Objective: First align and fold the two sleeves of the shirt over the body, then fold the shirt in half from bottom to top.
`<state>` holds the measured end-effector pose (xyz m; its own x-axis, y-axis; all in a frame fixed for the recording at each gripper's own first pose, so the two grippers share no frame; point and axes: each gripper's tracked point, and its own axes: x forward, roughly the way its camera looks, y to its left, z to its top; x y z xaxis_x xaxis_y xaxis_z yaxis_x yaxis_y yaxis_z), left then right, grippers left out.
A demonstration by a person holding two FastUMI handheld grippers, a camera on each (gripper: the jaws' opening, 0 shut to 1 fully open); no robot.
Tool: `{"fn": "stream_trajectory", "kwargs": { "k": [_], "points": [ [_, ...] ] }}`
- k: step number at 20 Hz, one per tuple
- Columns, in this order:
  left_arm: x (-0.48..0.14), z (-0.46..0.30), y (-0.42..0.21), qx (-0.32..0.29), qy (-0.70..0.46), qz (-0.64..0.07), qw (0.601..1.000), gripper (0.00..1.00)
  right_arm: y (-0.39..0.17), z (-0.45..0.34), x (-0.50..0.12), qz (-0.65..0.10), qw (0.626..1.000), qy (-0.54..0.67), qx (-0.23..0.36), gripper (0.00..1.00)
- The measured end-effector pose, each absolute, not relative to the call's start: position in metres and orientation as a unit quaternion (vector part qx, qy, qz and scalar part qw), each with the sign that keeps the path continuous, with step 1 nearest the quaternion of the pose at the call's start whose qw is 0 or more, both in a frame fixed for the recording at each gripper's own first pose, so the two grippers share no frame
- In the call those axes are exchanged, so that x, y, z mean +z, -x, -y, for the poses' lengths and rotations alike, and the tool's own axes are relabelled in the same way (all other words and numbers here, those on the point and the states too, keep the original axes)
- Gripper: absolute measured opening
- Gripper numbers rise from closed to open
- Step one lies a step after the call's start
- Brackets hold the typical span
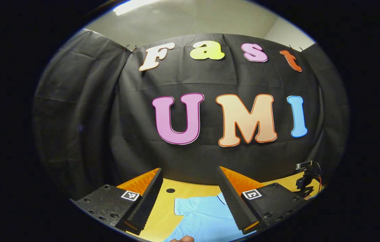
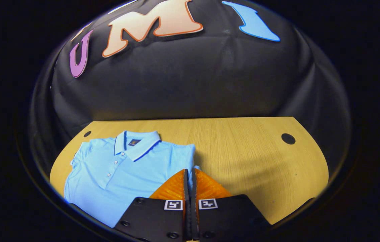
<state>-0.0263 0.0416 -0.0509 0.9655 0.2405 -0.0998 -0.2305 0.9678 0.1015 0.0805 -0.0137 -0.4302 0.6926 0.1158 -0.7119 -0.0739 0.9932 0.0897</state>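
A light blue polo shirt (image 2: 116, 174) lies face up on the wooden table (image 2: 243, 154), collar toward the booth wall. Its left sleeve (image 2: 75, 153) spreads out to the side, while its right edge runs straight where the fabric is turned in. My right gripper (image 2: 188, 172) is at that right edge with its fingers closed together, and a sliver of blue cloth shows at the tips. My left gripper (image 1: 190, 174) is held higher and stands wide open, with nothing between its fingers. Below and beyond it lies the shirt (image 1: 203, 218).
A small camera on a stand (image 1: 305, 178) sits at the table's far right corner in the left gripper view. Dark cable holes (image 2: 288, 138) (image 2: 87, 133) mark the tabletop. Bare wood stretches to the right of the shirt. A bit of a hand (image 1: 183, 239) shows at the bottom edge.
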Motion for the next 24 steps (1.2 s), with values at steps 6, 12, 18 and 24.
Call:
{"fn": "stream_trajectory", "kwargs": {
  "k": [6, 12, 18, 24],
  "points": [
    [-0.055, -0.094, 0.036, 0.135, -0.047, -0.068, 0.987, 0.95, -0.083, -0.053, -0.426, -0.388, 0.919, -0.038, 0.062, 0.03],
    [-0.06, -0.137, 0.038, 0.141, -0.056, -0.081, 0.985, 0.95, -0.075, -0.106, -0.447, -0.407, 0.91, -0.036, 0.068, 0.03],
    [-0.08, -0.152, 0.027, 0.125, -0.054, -0.097, 0.986, 0.95, -0.059, -0.123, -0.464, -0.44, 0.894, -0.046, 0.068, 0.09],
    [-0.13, -0.145, -0.005, 0.089, -0.004, -0.135, 0.987, 0.95, -0.057, -0.118, -0.403, -0.388, 0.917, -0.036, 0.084, 0.98]
  ]
}}
